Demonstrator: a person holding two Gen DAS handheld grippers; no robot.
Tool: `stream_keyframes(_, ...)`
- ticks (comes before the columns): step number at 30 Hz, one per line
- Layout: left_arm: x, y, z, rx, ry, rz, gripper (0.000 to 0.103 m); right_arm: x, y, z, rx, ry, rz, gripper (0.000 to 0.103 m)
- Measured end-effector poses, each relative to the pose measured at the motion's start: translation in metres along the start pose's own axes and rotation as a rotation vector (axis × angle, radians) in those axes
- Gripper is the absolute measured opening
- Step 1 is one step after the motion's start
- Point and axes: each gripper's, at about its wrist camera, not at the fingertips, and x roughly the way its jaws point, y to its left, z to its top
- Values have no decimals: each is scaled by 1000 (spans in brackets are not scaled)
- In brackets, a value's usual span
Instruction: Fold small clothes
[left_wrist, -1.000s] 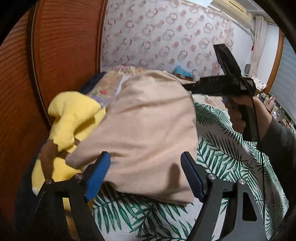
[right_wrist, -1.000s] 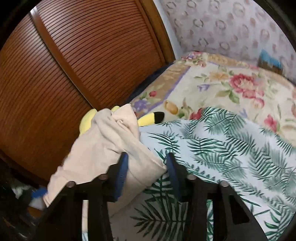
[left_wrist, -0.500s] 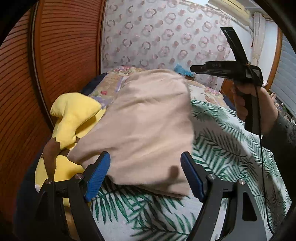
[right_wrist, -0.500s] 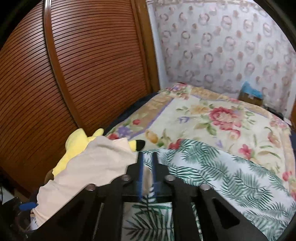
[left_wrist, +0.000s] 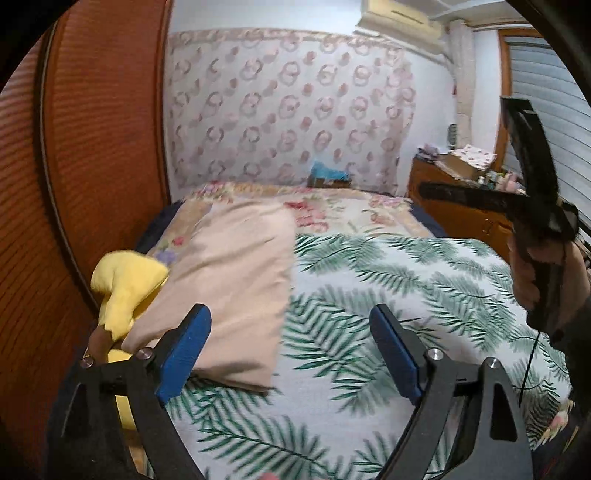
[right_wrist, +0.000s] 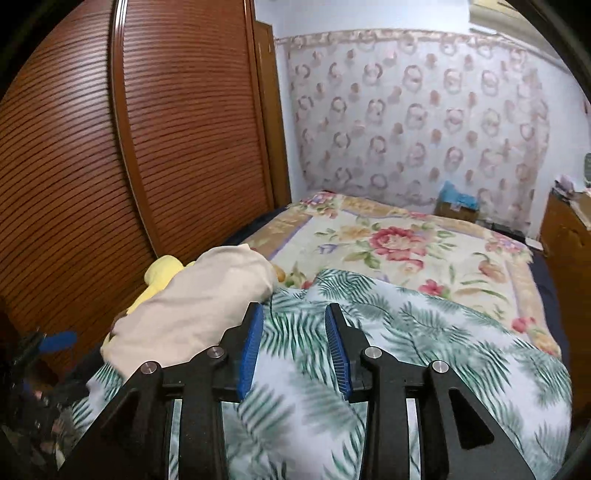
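Left wrist view shows my left gripper (left_wrist: 290, 354) and right gripper (right_wrist: 294, 349) both opening, holding nothing, the folded beige cloth (left_wrist: 229, 284) lies on the bed beside the yellow toy (left_wrist: 125, 280), so I think I need another piece.

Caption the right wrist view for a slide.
Right claw, opening and empty, above palm-leaf bedspread; folded beige garment lies on yellow plush toy.

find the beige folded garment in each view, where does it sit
Left wrist: the beige folded garment lies left of centre, beyond the left gripper's left finger, on the yellow plush toy.
Right wrist: the garment is at lower left, just beyond the right gripper's left finger.
Shared landmark: the palm-leaf cover beside it.
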Motion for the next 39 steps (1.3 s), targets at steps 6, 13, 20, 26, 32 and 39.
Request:
stream_keyframes(6,-23,-33,6,45,-56,-25,88,-94,14,-39,7,-39,-46,54)
stream_keyframes(13,-39,-67,5,54,-66,-81,88,-171,36,-85,28,-63,-125,66)
stream_keyframes(20,-57,-100,3,96,-80,-75,88,-213,63,-104,58,-102,-207,66)
stream_keyframes(26,-73,-115,2,102,-96,-88,88,-254,88,-120,81,-143,-246,66)
stream_keyframes(32,-82,-120,1,98,-112,-94,88,-265,102,-126,94,-155,-255,66)
stream_keyframes(39,-85,-121,0,79,-117,-95,88,-262,94,-126,102,-158,-267,66)
